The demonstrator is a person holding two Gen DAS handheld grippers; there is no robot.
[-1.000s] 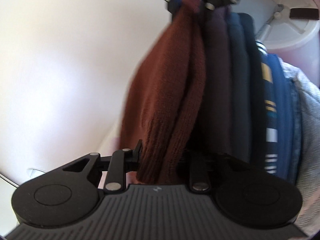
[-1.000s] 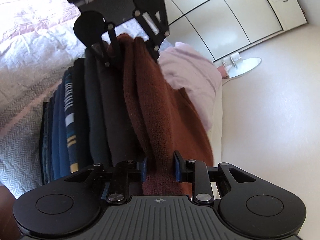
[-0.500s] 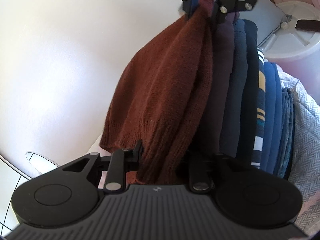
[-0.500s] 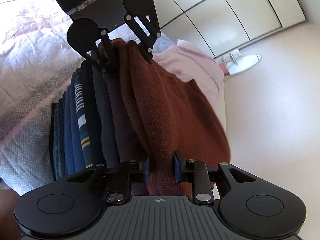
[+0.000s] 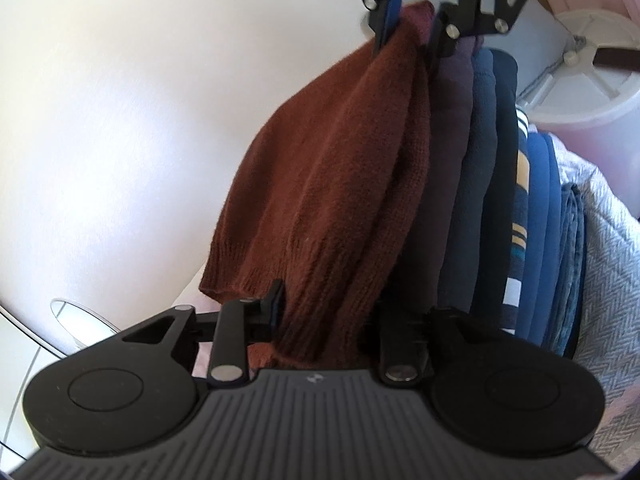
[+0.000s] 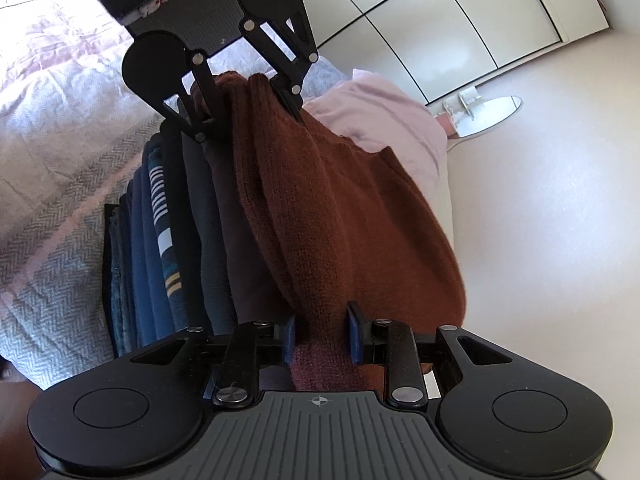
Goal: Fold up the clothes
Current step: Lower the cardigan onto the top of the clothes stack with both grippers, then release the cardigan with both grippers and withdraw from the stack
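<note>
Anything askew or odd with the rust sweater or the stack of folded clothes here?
Nothing damaged or spilled. The rust sweater is pinched at both ends by the left gripper and right gripper, but one loose flap hangs out sideways, uneven with the tidy folded stack beside it.

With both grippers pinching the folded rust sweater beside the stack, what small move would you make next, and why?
Probably ease the rust sweater across onto the stack of folded clothes. The left gripper and right gripper each clamp one end of it, its free layers billow away from the stack, and it is already folded, so placing it seems the natural step.
</note>
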